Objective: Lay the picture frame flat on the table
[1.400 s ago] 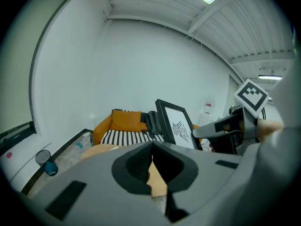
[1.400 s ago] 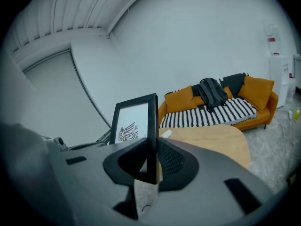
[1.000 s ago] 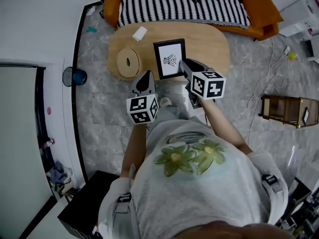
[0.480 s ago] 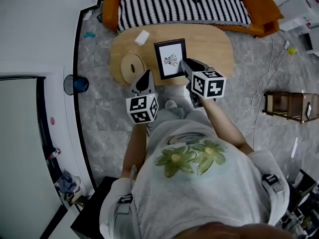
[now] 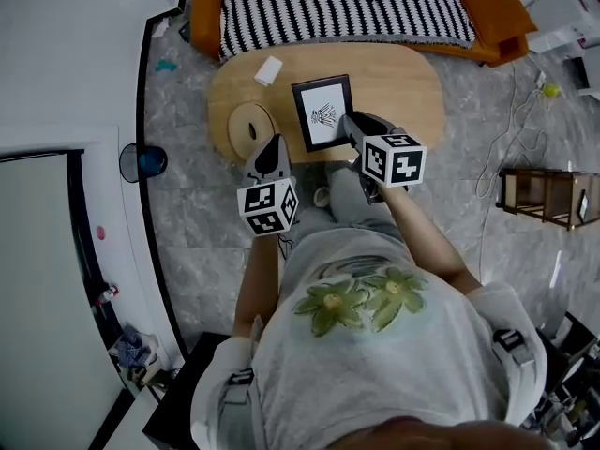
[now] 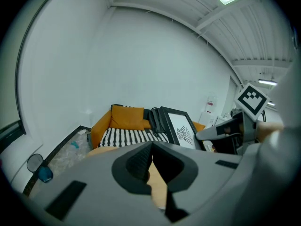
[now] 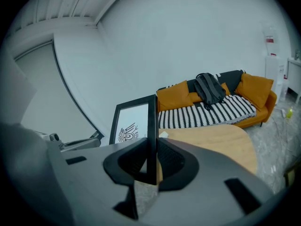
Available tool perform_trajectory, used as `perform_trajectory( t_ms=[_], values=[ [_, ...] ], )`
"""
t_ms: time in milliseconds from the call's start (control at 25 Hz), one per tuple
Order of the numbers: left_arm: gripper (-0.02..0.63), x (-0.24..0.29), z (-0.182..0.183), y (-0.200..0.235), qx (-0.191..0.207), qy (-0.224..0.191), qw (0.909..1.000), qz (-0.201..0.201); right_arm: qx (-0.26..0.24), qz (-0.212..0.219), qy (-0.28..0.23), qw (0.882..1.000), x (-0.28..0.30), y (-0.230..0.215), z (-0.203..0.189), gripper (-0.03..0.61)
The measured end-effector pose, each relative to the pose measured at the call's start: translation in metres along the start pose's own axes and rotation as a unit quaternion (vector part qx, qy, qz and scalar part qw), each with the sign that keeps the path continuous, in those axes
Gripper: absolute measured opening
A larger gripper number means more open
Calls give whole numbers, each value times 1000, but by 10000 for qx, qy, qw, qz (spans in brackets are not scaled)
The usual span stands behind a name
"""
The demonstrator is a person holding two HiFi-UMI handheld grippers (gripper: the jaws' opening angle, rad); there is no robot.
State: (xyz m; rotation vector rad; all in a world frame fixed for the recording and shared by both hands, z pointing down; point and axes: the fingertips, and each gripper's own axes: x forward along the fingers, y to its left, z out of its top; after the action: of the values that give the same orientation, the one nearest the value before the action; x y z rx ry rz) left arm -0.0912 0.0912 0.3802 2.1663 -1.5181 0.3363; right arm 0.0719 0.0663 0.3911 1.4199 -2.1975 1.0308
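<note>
Person wears a light grey short-sleeved T-shirt [image 5: 403, 382] with a green-and-yellow flower print [image 5: 361, 298] on the chest. Black straps [image 5: 511, 342] with buckles cross both shoulders. The left gripper [image 5: 272, 148] and right gripper [image 5: 352, 122] have grey bodies and black ribbed pads; each carries a white cube [image 5: 392, 160] of black square markers.

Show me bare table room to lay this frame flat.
Bare: the right half of the table, from the picture frame to the rim by the sofa. Crowded: the left end, with a white box and a round wooden disc.
</note>
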Motion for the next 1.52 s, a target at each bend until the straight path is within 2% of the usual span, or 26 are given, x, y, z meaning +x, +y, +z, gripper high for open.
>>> perform_trajectory(
  t_ms=[720,1520],
  values=[
    [15,67,5,26,-30,445,9990,-54,-116,-146,484,9987,66,-27,14,74],
    [15,89,-11,38,-69,726,9973,-25,-54,-133,918,9957,101,-40,2,74]
  ],
)
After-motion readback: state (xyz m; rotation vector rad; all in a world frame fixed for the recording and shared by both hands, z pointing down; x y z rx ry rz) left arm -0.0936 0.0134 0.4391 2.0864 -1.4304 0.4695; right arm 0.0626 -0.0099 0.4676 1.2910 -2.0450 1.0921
